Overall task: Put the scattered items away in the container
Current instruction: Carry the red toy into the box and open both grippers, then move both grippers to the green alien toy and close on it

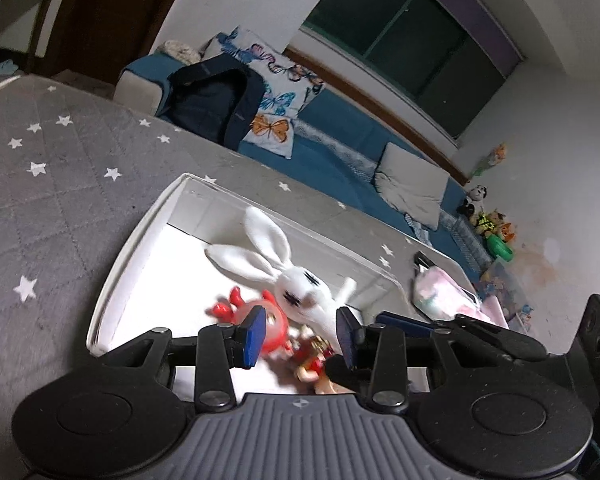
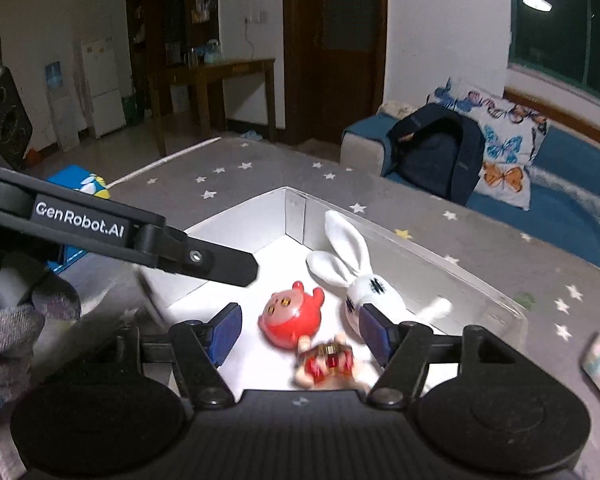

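A white tray-like container with clear walls sits on a grey star-patterned mat. Inside it lie a white plush rabbit, a round red toy and a small red-and-gold figure, which is blurred. My left gripper hovers over the toys, open, with nothing pressed between its blue pads. My right gripper also hangs over the container, open and empty, with the red toy and the figure below the gap.
A pink-and-white item lies on the mat right of the container. A blue box sits on the mat at far left. The left tool's black arm crosses the container's left corner. A blue sofa with a dark backpack borders the mat.
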The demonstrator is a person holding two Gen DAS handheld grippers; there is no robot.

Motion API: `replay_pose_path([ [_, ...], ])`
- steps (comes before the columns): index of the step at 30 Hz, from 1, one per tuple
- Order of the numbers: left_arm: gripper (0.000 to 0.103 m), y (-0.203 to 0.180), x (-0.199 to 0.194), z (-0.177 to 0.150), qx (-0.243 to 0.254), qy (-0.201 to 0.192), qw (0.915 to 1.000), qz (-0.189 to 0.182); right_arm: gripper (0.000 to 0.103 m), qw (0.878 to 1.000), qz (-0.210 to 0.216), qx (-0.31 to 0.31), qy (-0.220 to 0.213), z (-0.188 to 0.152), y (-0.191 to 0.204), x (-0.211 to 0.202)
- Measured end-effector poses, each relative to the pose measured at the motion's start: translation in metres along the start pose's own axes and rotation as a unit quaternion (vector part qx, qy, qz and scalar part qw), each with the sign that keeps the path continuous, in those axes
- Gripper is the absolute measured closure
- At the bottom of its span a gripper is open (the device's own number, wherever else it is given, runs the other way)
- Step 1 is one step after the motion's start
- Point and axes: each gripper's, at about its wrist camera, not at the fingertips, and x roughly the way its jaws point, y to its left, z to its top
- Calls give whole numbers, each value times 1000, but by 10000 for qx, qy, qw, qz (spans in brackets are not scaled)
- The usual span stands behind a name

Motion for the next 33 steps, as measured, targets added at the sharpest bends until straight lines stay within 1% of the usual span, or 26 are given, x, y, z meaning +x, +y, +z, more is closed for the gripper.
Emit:
replay_pose_path([
  [3, 62, -9, -12, -15, 47, 34, 10000, -56, 37, 10000, -32, -4, -73, -16, 4, -24],
  [9, 62, -24, -29, -51, 190, 227, 9994, -185, 37, 10000, 10, -31, -29, -52, 17, -63],
  [17, 62, -41, -45, -97, 297, 619, 9966, -449, 36, 9993, 356, -77, 108, -94, 39, -99],
  [22, 62, -46, -50, -119, 312, 900, 9933, -657, 36, 9977, 543, -200, 343, -116, 55, -104],
  [26, 62, -45, -49, -129, 279, 1063, 9920, -622, 36, 9969, 539, -285, 503, -127, 62, -99],
  [33, 62, -41, -46, -137, 198, 1227, 9902, -637, 36, 9962, 487, -436, 579, -133, 67, -92],
])
